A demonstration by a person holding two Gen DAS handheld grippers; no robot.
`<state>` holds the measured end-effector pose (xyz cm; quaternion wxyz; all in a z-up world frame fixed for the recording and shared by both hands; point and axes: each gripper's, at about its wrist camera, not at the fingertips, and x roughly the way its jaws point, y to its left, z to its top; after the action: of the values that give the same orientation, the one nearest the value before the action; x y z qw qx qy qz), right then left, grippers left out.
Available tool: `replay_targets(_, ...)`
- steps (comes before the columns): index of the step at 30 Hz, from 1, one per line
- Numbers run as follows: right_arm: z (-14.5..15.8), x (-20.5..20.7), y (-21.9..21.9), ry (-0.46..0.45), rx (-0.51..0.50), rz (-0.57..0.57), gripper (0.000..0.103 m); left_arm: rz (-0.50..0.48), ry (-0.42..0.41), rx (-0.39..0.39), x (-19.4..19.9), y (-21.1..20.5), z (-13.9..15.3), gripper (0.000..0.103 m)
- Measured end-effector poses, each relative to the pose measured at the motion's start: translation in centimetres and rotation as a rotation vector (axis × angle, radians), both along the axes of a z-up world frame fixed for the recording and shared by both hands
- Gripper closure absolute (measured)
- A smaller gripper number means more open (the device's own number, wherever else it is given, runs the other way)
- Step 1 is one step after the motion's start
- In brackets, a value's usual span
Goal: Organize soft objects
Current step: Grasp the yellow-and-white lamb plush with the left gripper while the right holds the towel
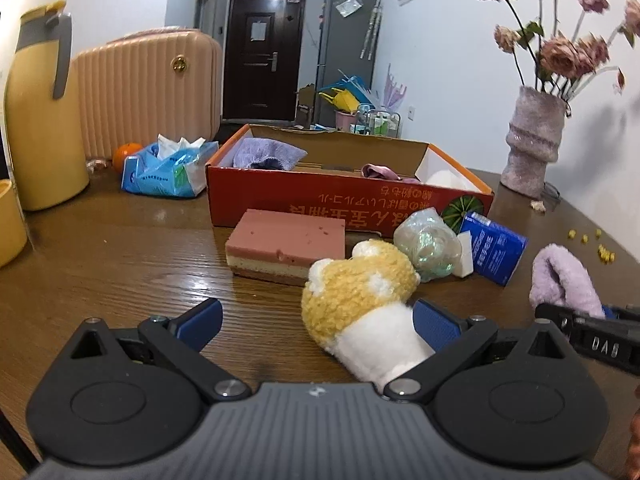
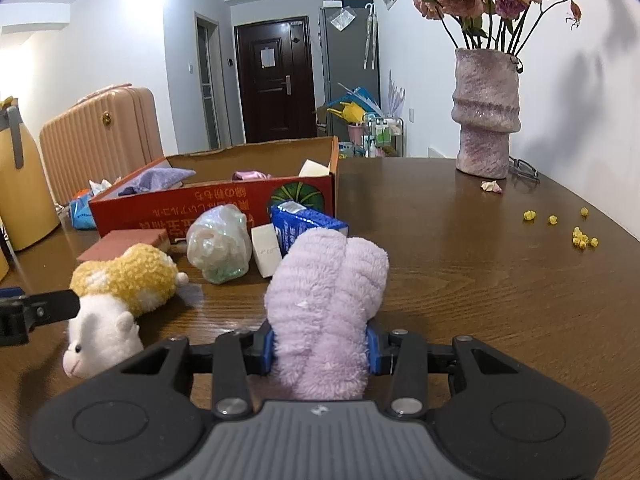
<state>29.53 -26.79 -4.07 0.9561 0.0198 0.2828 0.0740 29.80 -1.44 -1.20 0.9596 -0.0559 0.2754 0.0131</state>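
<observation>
White East Asian characters are running upside down along the front wall of the red cardboard box (image 1: 288,196), beside a printed green-striped melon; the characters are not reading clearly. Raised letters appearing as "DAB" are showing on the black finger of the right gripper (image 1: 596,344) in the left wrist view. White print on the blue pack (image 1: 494,246) and on the blue tissue packet (image 1: 160,178) is staying too small to read.

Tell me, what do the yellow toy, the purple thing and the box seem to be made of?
Yellow toy: curly plush fabric, probably stuffed; nubbly, matte surface. Purple thing: fluffy fleece-like cloth, dented where the pads squeeze it. Box: printed cardboard, glossy red outside, plain brown at the inner walls.
</observation>
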Motion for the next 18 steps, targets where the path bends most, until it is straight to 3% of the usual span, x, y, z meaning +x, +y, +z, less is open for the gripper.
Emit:
replay_targets(4,0.2,-0.1,-0.1,-0.014,0.007,-0.006,0.063,0.008,0.008,-0.027,0.9,-0.9,0.1,0.0)
replay_targets(9,0.3,-0.3,-0.4,-0.026,0.015,-0.015,0.063,0.04,0.03,0.056,2.1,-3.1,-0.3,0.0)
replay_targets(18,0.4,-0.5,-0.4,-0.034,0.025,-0.015,0.063,0.098,0.109,0.113,4.6,-4.4,-1.6,0.0)
